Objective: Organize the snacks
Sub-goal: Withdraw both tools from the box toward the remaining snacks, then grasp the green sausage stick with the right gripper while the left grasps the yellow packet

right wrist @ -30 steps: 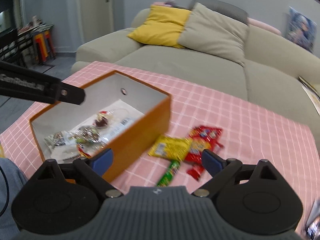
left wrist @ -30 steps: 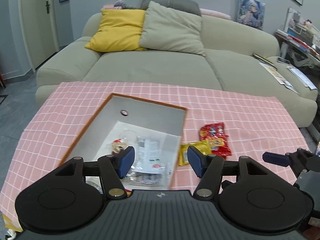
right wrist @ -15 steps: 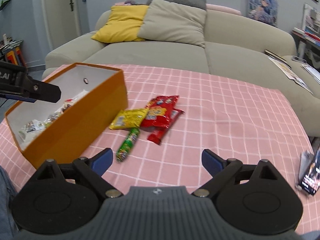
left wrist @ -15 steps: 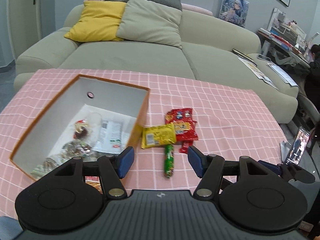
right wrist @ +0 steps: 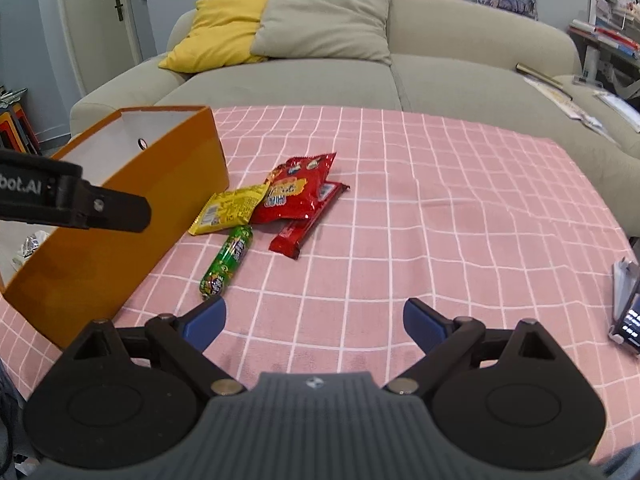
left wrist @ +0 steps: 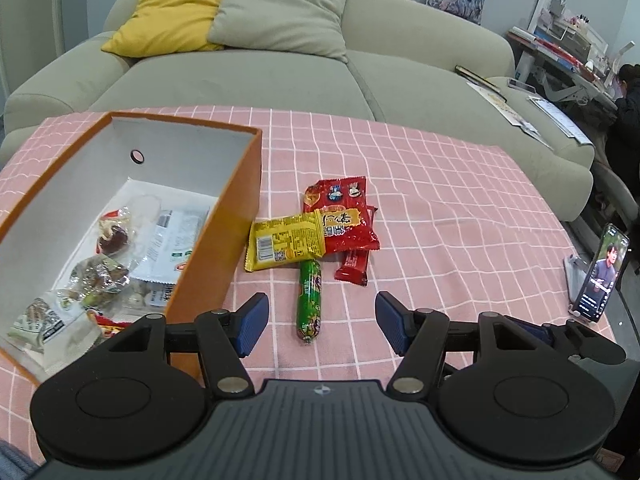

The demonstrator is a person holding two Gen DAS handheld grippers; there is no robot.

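Just ahead of your left gripper, whose jaws stood wide and empty, the green sausage stick lay lengthwise between the fingers, beside the orange box; your right gripper, also open and empty, sat farther off, nothing blocking

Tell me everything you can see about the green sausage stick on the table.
The green sausage stick is a slim tube in shiny green printed wrapping with crimped ends. It lies flat on the pink checked tablecloth, beside the orange box, not in it. Its far end sits at or under the edge of the yellow packet. It lies just ahead of the open left gripper, untouched.
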